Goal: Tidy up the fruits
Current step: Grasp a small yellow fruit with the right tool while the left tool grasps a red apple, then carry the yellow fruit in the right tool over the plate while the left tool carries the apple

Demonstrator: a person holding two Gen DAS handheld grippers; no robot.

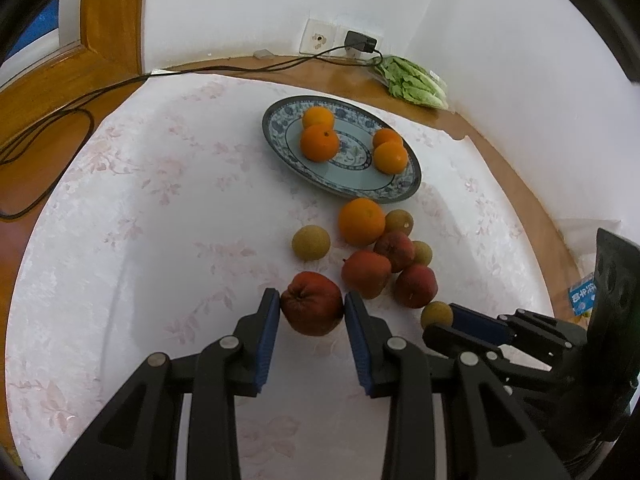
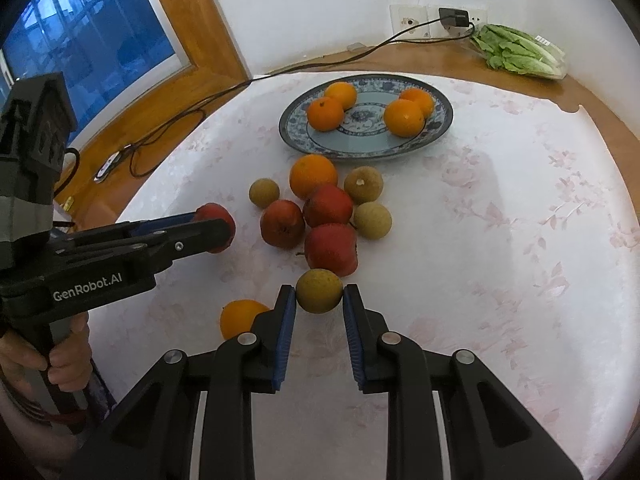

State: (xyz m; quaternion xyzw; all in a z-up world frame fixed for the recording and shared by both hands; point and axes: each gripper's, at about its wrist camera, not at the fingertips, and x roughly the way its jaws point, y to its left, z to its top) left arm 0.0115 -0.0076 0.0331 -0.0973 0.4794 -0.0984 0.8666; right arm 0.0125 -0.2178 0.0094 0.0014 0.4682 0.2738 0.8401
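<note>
- Pinching a red apple (image 1: pixel 312 309) between its blue-padded fingers (image 1: pixel 269 320), the left gripper (image 1: pixel 311 312) holds the fruit low over the worktop (image 1: pixel 140 280).
- Beside it, the right gripper (image 2: pixel 319 296) has its fingers (image 2: pixel 287 312) pressed onto a small tan-green round fruit (image 2: pixel 319 291).
- One orange (image 2: pixel 239 317) lies just left of the right gripper.
- Beyond sits a loose cluster: three red apples (image 2: pixel 330 249), three more tan-green fruits (image 2: pixel 372 220) and another orange (image 2: pixel 313 175).
- Farther back, a blue patterned plate (image 2: pixel 366 148) carries four oranges (image 2: pixel 404 118).
- Bagged lettuce (image 2: pixel 520 53) lies by the wall.
</note>
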